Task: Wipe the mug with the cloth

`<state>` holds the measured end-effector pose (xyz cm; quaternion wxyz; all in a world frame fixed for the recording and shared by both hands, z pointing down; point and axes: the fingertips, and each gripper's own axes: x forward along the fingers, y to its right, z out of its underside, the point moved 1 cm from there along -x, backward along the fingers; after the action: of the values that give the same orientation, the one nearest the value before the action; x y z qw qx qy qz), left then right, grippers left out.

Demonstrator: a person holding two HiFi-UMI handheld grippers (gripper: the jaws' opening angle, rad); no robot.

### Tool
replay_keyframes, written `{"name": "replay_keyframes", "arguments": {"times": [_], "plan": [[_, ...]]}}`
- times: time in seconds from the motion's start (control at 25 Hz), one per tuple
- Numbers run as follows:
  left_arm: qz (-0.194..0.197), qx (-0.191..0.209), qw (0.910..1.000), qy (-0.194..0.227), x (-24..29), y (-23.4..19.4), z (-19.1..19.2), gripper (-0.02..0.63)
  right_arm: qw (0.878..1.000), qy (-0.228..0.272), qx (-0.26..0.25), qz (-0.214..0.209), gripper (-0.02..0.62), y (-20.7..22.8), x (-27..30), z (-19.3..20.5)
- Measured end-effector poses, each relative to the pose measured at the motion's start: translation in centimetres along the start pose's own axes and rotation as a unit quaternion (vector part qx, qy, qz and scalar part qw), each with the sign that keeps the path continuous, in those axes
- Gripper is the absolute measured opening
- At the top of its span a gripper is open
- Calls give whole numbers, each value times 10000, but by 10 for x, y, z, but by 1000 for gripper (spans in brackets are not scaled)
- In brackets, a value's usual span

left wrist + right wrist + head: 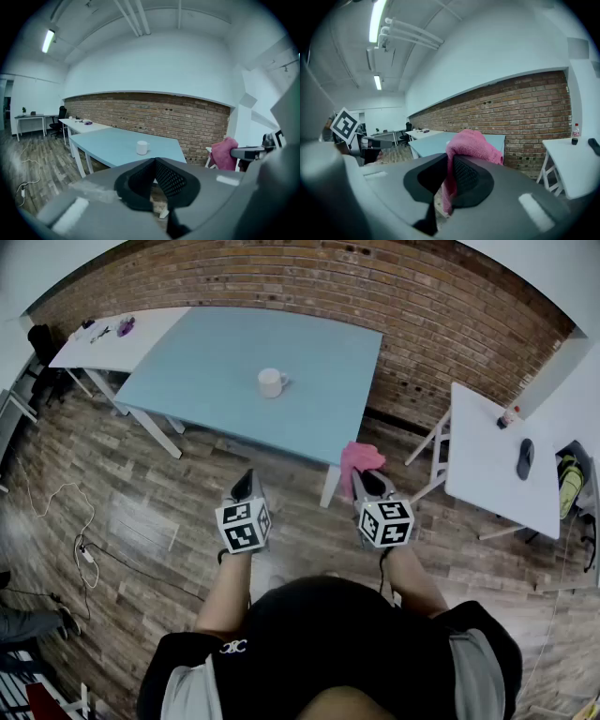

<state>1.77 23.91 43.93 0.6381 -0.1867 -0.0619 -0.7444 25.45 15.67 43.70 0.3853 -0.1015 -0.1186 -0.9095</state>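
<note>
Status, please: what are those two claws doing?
Left gripper shut, empty. Right gripper shut on pink cloth. Mug on blue table, untouched. No obstacle seen.

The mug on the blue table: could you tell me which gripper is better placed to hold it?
Probably the left gripper: it is empty, jaws together, and must open first. The right gripper is shut on the pink cloth. The mug stands ahead of both.
</note>
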Motion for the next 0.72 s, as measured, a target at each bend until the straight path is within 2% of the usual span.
{"name": "replay_keyframes", "arguments": {"times": [0.36, 0.72], "plan": [[136, -1, 9999, 13, -5, 1, 0, 9, 9999, -83, 89, -55, 37, -9, 2, 8], [199, -25, 9998, -25, -7, -14, 1, 8, 9996, -137, -139, -192, 37, -35, 10, 10]]}}
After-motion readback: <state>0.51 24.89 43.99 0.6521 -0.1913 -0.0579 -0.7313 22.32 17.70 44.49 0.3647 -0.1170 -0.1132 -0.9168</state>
